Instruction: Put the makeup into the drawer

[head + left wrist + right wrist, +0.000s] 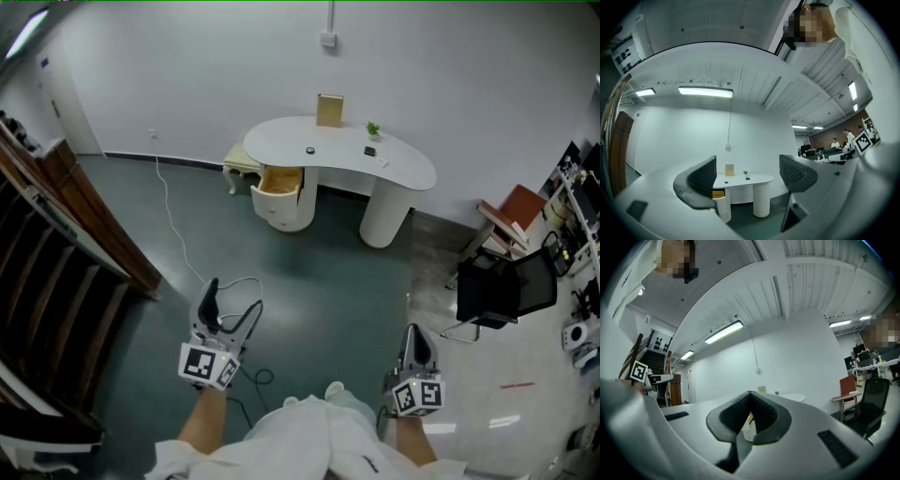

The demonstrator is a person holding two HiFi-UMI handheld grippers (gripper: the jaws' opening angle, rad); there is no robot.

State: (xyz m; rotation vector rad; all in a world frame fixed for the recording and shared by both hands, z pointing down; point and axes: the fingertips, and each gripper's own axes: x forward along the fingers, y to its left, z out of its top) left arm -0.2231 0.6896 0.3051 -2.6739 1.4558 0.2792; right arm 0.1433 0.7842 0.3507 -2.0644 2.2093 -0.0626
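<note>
I stand well back from the white bench (281, 136), which sits against the far wall across the green floor (309, 272). My left tool (214, 298) is open: in the left gripper view its jaws stand wide apart with nothing between them, and the bench shows far off through the gap of the left tool (747, 176). My right tool (417, 343) is closed and empty. In the right gripper view the jaw tips of the right tool (749, 399) meet, and only a sliver of the room shows below them.

The drawer (280, 181) in the bench's left pedestal is pulled open and shows a wood-coloured inside. The makeup, as far as I can tell, is the small dark pieces on the bench top, one near the middle (310, 150) and one further right (370, 151). They are too small to make out. A tan board (329, 110) stands at the back edge and a little plant (373, 129) just right of it. A black chair (511, 286) stands off to the right, and wooden stairs (56, 253) run along the left.
</note>
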